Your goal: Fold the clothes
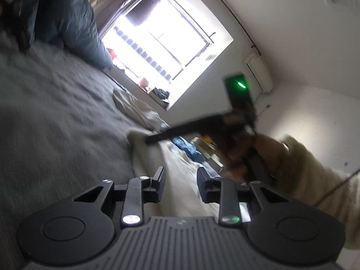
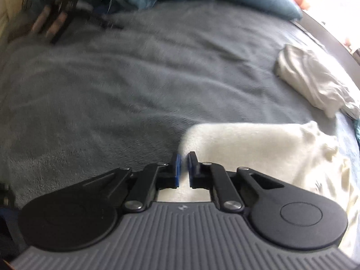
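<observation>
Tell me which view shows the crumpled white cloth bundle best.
Right wrist: the crumpled white cloth bundle lies whole and unobstructed on the grey fleece blanket. Left wrist shows it only small, blurred and far off.

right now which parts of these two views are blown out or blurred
Left wrist view: the window is blown out white, the right gripper and hand smear with motion, straight walls bow. Right wrist view: glare at the top right corner, the left hand is blurred, the white cloth is soft.
</observation>
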### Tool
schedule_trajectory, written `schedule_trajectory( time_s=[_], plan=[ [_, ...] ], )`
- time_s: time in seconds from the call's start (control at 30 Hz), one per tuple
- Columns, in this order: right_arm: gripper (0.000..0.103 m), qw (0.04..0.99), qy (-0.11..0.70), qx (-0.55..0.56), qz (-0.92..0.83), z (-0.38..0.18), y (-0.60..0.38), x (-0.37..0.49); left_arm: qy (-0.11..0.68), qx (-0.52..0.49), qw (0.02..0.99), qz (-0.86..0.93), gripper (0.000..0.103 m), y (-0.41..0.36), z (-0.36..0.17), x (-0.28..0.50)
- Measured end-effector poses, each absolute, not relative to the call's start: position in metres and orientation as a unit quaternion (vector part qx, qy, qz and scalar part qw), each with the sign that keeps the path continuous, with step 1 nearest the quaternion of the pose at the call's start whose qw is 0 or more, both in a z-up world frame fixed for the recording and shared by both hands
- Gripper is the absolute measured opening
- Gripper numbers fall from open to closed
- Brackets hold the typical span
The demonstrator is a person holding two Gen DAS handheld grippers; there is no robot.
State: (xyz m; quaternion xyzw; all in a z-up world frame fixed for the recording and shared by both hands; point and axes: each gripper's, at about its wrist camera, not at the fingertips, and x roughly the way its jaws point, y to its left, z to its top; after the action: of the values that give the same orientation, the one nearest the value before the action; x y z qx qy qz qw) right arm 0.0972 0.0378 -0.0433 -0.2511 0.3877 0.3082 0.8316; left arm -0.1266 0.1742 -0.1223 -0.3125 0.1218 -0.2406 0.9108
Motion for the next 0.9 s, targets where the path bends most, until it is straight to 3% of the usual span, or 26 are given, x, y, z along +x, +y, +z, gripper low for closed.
schedule_trajectory(
  time_s=[0.23, 0.47, 0.7, 0.9],
  plan=[
    [0.005, 0.865, 0.358, -0.166, 0.31, -0.027, -0.018, 0.088, 0.202, -0.178, 0.942, -0.198, 0.032, 0.166, -0.099, -0.024],
    [0.005, 0.876, 0.341, -0.108, 0.322, -0.025, -0.051, 0.086, 0.26, -0.207, 0.903, -0.273, 0.039, 0.153, -0.104, 0.068],
    [0.005, 0.883, 0.33, -0.076, 0.325, -0.024, -0.073, 0.084, 0.29, -0.161, 0.91, -0.249, 0.038, 0.124, -0.111, 0.101],
    [0.005, 0.883, 0.325, -0.066, 0.334, -0.025, -0.074, 0.083, 0.279, -0.262, 0.892, -0.24, 0.037, 0.15, -0.124, 0.109]
  ],
)
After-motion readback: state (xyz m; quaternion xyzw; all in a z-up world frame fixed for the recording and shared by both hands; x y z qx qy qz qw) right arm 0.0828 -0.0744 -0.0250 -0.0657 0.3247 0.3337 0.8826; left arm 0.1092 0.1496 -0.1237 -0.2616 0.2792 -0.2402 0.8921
